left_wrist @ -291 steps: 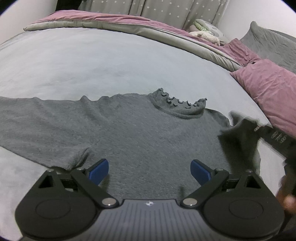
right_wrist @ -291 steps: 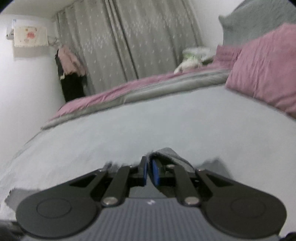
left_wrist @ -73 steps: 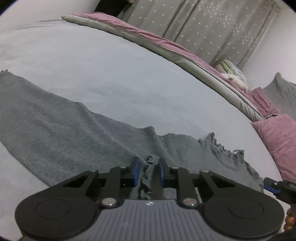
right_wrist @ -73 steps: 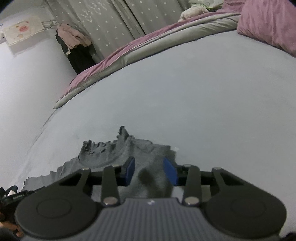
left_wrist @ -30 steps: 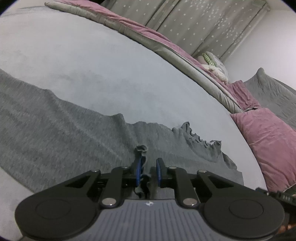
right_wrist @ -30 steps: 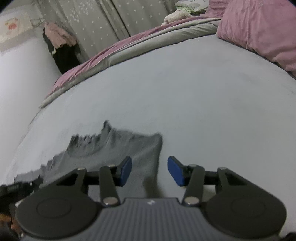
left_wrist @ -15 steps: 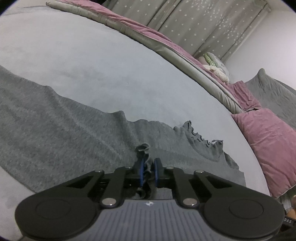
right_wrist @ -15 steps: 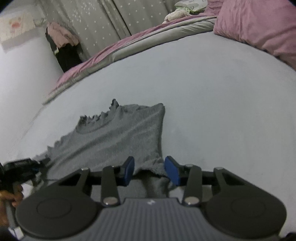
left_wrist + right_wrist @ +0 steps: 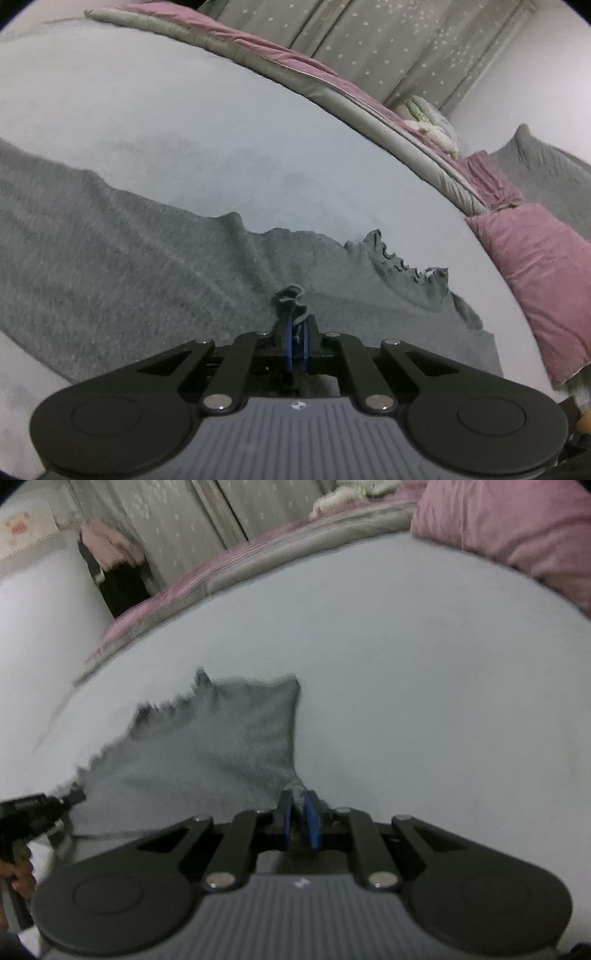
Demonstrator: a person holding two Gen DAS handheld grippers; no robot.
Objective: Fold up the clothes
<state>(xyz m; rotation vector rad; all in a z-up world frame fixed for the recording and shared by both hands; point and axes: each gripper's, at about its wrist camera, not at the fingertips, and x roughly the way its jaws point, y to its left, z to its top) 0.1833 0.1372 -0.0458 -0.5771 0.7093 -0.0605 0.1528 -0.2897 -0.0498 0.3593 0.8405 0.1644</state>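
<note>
Pale grey bedding [image 9: 184, 110] fills both views, with one grey sweater [image 9: 129, 258] lying across the middle of the left wrist frame, ruffled collar [image 9: 406, 269] toward the right. My left gripper [image 9: 295, 341] is pinched on a bunch of its knit; my right gripper [image 9: 298, 821] is clamped on its edge at lower centre. One sleeve stretches out to the left (so folding is, I judge, only partway). Two grippers, one garment, one pink pillow [image 9: 535, 277].

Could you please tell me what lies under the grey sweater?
The sweater lies spread on the pale grey bedspread, visible all around it. Whatever sits directly beneath the fabric is covered.
</note>
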